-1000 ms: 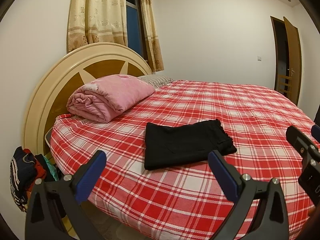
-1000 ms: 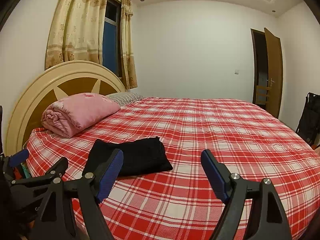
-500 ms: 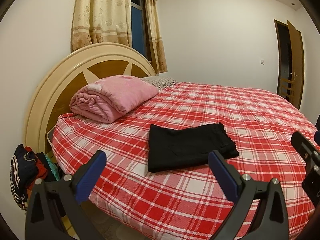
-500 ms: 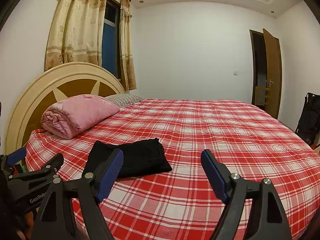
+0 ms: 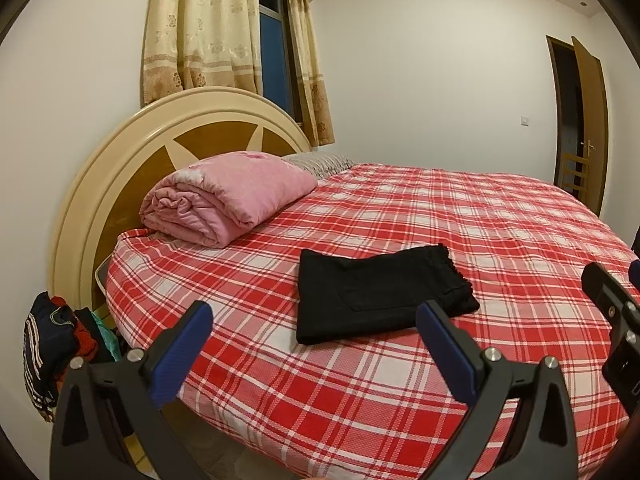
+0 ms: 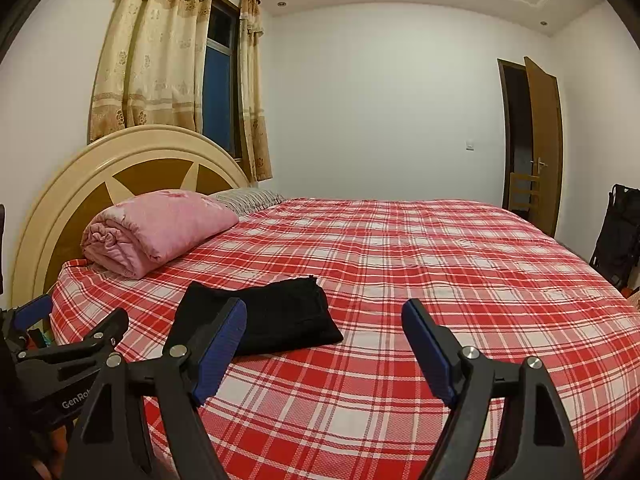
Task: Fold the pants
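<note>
Left wrist view: pants point(image 5: 376, 292), black, folded into a flat rectangle, lie on the red plaid bed point(image 5: 500, 216) near its front edge, a bit toward the headboard point(image 5: 80, 208) side. Left gripper point(image 5: 316, 332) hangs off the front edge of the bed, jaws wide apart, nothing between the pads, clear of the pants. Right gripper point(image 6: 324, 340) likewise: jaws apart, empty, short of the pants; in its view the pants point(image 6: 276, 316) sit just behind the left pad. Rolled pink blanket point(image 5: 228, 200) rests at the headboard end of the bed, well apart from the pants, with a striped pillow point(image 5: 320, 160) behind it. Pile of clothes point(image 5: 56, 340) sits on the floor by the headboard corner. Door point(image 6: 540, 144) in the far wall stands open.
</note>
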Tool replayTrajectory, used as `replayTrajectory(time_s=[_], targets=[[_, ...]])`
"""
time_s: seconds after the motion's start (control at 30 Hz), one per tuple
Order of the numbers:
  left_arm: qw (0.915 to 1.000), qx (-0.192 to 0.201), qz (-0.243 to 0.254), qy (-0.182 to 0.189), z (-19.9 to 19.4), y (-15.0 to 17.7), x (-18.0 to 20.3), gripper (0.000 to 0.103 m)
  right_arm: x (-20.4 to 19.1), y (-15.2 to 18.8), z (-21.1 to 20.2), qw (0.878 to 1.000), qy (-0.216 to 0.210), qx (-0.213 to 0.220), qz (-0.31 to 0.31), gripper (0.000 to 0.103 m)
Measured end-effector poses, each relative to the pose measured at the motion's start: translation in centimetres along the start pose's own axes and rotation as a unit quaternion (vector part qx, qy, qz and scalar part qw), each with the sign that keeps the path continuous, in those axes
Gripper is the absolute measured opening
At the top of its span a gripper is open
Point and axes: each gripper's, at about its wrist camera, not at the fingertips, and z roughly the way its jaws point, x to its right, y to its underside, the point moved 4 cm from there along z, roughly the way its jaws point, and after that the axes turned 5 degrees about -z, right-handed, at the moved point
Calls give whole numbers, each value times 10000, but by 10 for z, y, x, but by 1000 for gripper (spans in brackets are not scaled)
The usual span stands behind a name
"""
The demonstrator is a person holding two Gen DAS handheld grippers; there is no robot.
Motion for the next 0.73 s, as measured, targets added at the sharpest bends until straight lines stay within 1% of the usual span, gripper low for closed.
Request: replayTrajectory(time_s=[0.23, 0.37, 0.5, 0.73], targets=[[9999, 70, 83, -56, -1, -1, 3, 103, 3, 1, 1, 10000, 37, -2, 31, 81], [9999, -28, 47, 94, 0, -1, 6, 103, 4, 1, 2, 10000, 45, -11, 59, 81], [9998, -103, -26, 142, 2, 0, 5, 103, 4, 2, 2, 10000, 42, -21, 72, 81], [9998, -106, 9, 160, 2, 1, 7, 103, 4, 2, 2, 9999, 48, -32, 85, 81]])
